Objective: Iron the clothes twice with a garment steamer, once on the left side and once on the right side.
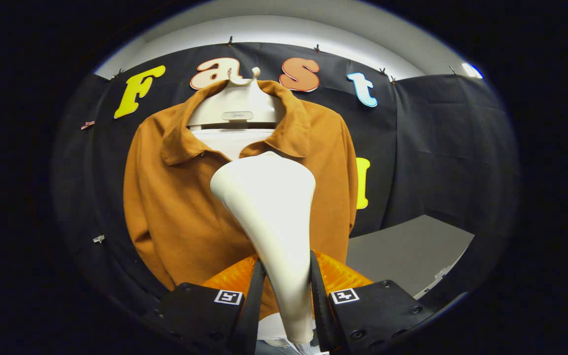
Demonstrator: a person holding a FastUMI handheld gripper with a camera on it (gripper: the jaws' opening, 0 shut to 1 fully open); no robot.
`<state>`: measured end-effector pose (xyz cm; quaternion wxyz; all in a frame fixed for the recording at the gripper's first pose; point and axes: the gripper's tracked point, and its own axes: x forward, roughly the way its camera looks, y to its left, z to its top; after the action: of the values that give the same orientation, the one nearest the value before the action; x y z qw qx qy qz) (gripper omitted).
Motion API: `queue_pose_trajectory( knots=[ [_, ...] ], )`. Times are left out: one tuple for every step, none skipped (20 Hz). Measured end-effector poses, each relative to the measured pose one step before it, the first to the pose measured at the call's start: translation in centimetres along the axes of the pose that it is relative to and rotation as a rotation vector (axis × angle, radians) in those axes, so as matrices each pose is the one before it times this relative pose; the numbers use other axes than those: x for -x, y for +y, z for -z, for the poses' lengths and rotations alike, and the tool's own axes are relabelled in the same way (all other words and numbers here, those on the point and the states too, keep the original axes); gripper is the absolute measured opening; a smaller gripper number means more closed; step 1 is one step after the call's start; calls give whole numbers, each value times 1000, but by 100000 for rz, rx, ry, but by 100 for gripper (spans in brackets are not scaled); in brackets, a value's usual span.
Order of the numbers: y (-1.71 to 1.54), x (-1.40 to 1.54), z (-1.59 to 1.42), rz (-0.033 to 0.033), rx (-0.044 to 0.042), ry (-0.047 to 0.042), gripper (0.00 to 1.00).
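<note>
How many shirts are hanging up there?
1. A brown shirt hangs on a white hanger against the black wall, just beyond the white steamer that the gripper is shut on. Another could hide behind it.

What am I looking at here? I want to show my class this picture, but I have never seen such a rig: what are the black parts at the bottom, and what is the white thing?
The camera rides on a hand-held gripper and looks forward along its two black fingers. A person carries it; there is no robot arm. Both fingers press on the neck of a white garment steamer, whose wide head points up toward the clothing. Beyond it, a brown collared shirt hangs on a pale hanger against the black cloth wall. A grey table stands beside the shirt.
</note>
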<state>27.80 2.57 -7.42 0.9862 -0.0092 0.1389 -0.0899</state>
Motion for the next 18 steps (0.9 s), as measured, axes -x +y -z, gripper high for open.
queue_pose_trajectory(
  knots=[
    [698, 204, -177, -1514, 171, -604, 50],
    [1077, 93, -83, -1561, 218, -179, 50],
    [949, 45, -94, -1686, 266, -148, 50],
    [806, 9, 22, -1575, 333, -33, 50],
    [724, 79, -4, -1190, 417, 10, 50],
    [550, 11, 144, -1078, 279, 142, 50],
    [402, -81, 43, -488, 233, 116, 50],
    [428, -106, 64, -465, 512, 249, 50],
    [415, -146, 133, -738, 311, 456, 50],
    [459, -119, 202, -718, 190, 624, 50],
    [413, -266, 180, -669, 242, 574, 50],
    [410, -213, 147, -549, 200, 487, 50],
    [351, -240, 196, -571, 214, 586, 50],
    [187, -216, 266, -156, 369, 649, 50],
    [116, -327, 197, 96, 360, 716, 50],
    [101, -263, 342, -48, 281, 839, 50],
    [163, -412, 250, -27, 275, 1033, 50],
    [122, -485, 359, 32, 221, 1219, 50]
  ],
)
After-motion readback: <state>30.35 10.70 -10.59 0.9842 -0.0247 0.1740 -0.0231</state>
